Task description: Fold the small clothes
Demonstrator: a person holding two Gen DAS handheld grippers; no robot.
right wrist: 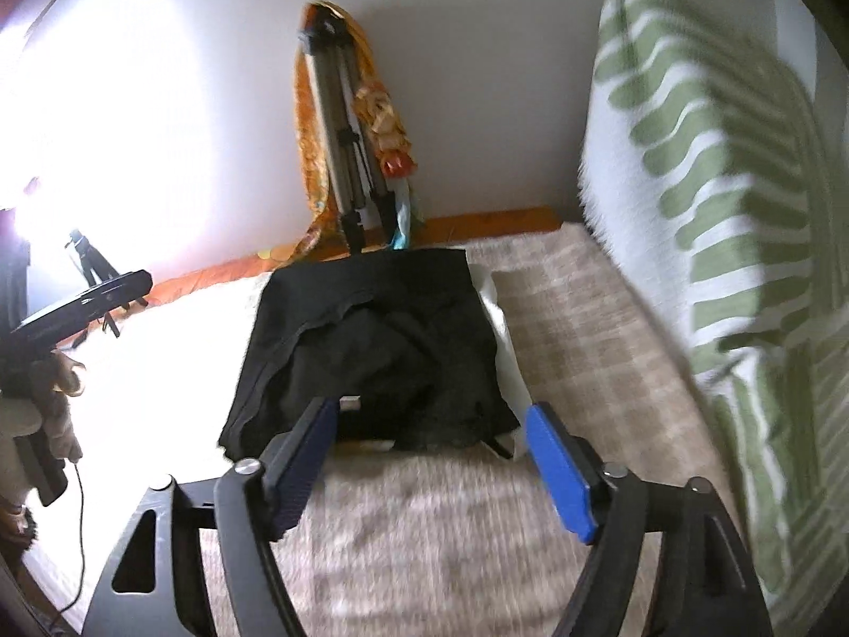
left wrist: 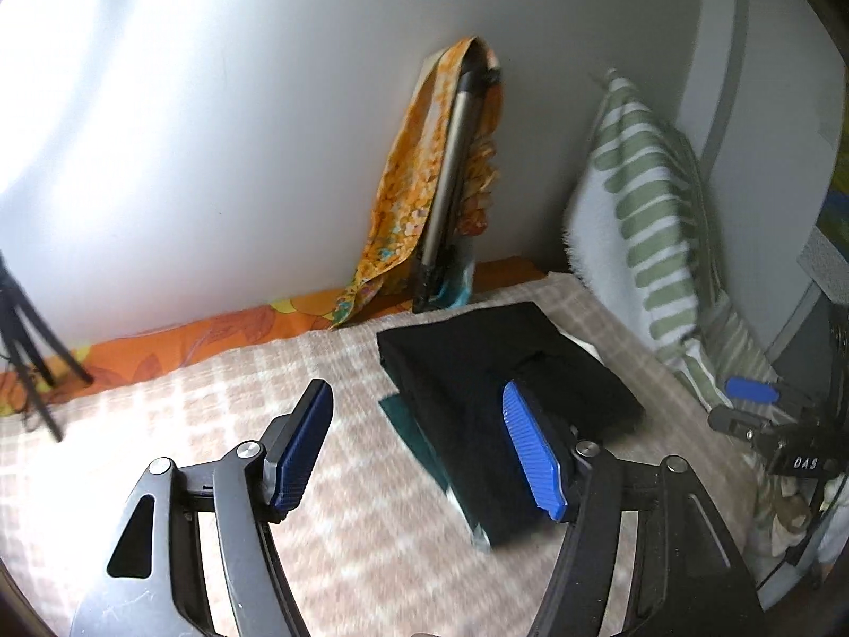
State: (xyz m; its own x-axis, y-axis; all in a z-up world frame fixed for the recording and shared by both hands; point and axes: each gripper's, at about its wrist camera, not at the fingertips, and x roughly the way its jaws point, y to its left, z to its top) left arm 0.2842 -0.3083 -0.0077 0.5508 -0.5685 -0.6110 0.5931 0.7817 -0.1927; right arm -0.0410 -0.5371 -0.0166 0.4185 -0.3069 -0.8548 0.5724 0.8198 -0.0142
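Checked beige bedding is lying beneath both tools, with a pale wall behind and a green-striped pillow leaning at the right. Ahead of the left gripper, a folded black garment is resting on the bedding, partly behind its right blue pad; nothing is sitting between its spread jaws. The right gripper is also standing wide open and empty, the same black garment lying just beyond its fingertips. Farther back, a folded tripod draped in orange floral cloth is leaning on the wall.
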